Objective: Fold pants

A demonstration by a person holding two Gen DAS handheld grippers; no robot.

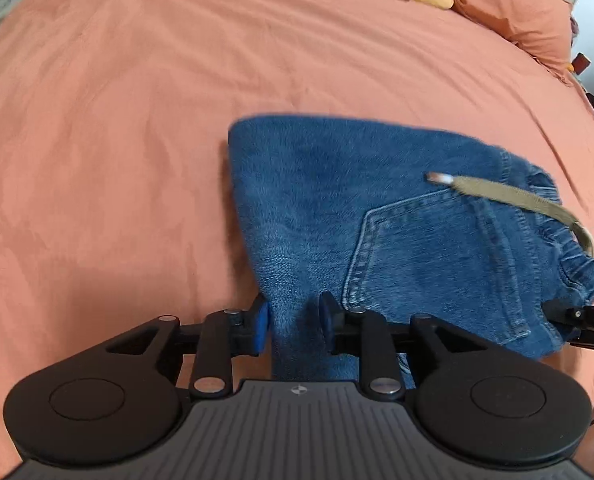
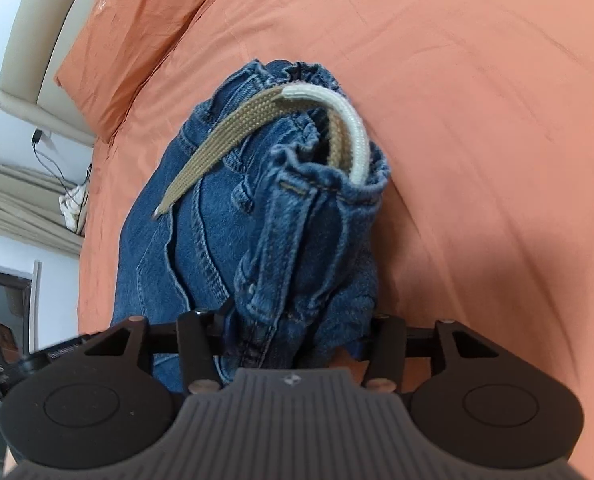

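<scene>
While the jeans lay folded at lower centre on the bed, the left claw pinched their edge and the right claw gripped the waistband; lifting evenly seemed wise.

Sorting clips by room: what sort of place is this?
Likely a bedroom: the jeans lie on a bed with an orange cover, matching pillows and a beige headboard.

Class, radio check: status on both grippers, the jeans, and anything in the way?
Left gripper pinching jeans edge. Right gripper shut on the bunched waistband. Jeans folded, over the orange bedspread. Loose tan drawstring lying across the denim; nothing else in the way.
</scene>
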